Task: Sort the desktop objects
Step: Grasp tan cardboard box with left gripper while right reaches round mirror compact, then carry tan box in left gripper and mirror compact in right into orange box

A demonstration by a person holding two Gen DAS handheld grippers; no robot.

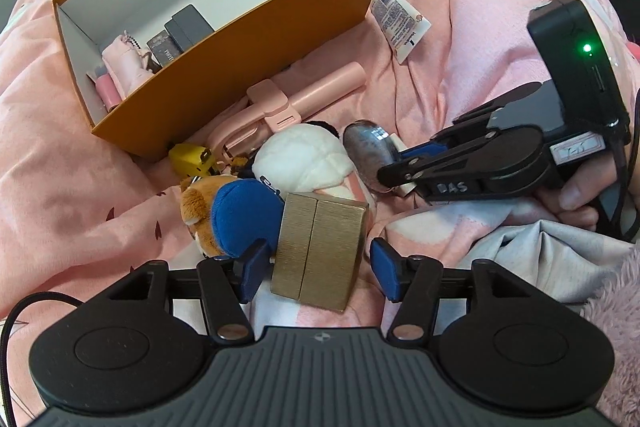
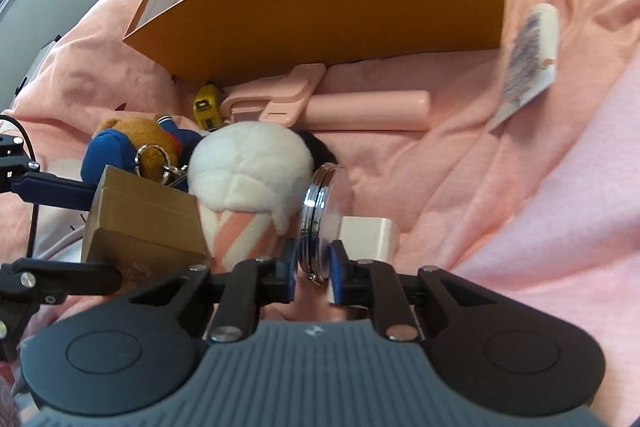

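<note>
Right gripper [image 2: 313, 269] jaws clamped on round silver compact [image 2: 320, 215], beside ice-cream plush [image 2: 250, 183].

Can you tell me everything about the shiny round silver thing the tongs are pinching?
The round silver thing is a flat metal disc, like a compact mirror, with a ridged chrome rim and a shiny face. It stands on edge, pinched near its bottom between the blue pads of the right tongs. It leans against the white plush ice cream, with a small white block just behind it, over the pink blanket.
</note>
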